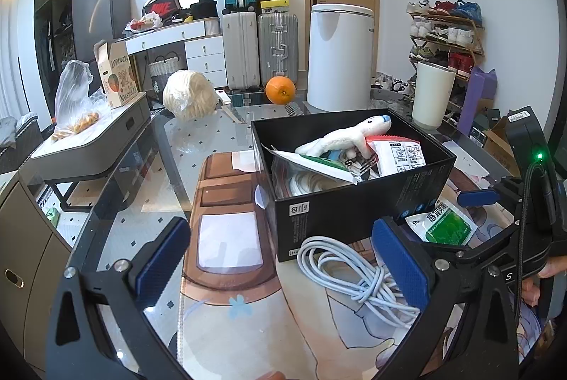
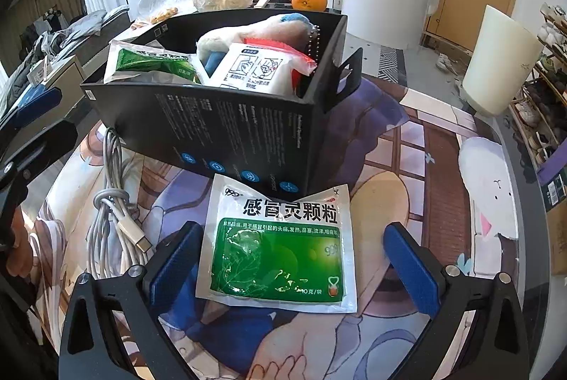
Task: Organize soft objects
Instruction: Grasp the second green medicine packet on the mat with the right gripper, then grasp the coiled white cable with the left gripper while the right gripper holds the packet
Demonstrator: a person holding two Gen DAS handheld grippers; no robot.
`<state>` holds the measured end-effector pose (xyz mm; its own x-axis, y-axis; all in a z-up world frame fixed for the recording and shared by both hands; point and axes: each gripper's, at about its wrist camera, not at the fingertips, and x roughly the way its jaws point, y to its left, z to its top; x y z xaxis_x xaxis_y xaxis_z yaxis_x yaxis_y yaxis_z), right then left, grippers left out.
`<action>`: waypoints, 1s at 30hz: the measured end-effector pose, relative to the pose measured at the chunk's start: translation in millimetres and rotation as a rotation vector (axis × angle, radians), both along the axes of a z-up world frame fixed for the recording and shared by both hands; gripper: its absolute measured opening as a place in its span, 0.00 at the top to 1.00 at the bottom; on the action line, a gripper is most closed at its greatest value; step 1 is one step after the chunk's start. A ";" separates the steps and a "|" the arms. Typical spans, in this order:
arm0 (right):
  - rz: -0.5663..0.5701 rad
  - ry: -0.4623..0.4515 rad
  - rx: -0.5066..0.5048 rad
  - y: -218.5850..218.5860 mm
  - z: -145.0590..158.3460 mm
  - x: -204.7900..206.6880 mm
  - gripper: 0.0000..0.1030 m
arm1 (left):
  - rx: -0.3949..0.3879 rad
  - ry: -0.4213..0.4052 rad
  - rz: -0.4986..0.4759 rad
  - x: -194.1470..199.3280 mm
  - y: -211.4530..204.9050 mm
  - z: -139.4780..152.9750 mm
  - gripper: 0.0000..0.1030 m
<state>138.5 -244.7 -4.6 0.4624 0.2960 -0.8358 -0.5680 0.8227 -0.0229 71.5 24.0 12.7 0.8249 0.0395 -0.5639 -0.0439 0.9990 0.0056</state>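
A black open box (image 1: 354, 202) (image 2: 219, 128) stands on the printed table mat. It holds a white plush toy (image 1: 343, 137) (image 2: 244, 32), a white and red packet (image 1: 400, 155) (image 2: 255, 70) and a green and white sachet (image 2: 149, 61). Another green and white sachet (image 2: 280, 245) (image 1: 443, 224) lies flat on the mat in front of the box. My right gripper (image 2: 294, 266) is open, its blue pads on either side of this sachet, apart from it. A coiled white cable (image 1: 358, 273) (image 2: 113, 224) lies by the box. My left gripper (image 1: 283, 273) is open and empty over the mat, its right pad beside the cable.
An orange (image 1: 280, 90), a bagged pale bundle (image 1: 189, 94), a knife (image 1: 230, 107) and a plastic bag of snacks (image 1: 74, 103) sit at the table's far side. A cream cup (image 1: 432, 98) stands at the right. A grey device (image 1: 95, 139) stands left.
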 end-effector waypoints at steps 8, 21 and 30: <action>0.048 -0.015 0.013 4.2 7.1 -8.8 0.35 | 0.003 0.003 -0.002 0.3 -1.0 -0.7 0.00; 0.096 -0.026 0.037 -5.0 15.3 -18.2 0.56 | 0.039 0.015 -0.004 -3.7 -8.3 -1.6 0.00; 0.112 -0.129 0.086 -18.0 59.6 -33.3 0.56 | -0.024 0.053 -0.016 -8.4 -13.5 -0.8 0.00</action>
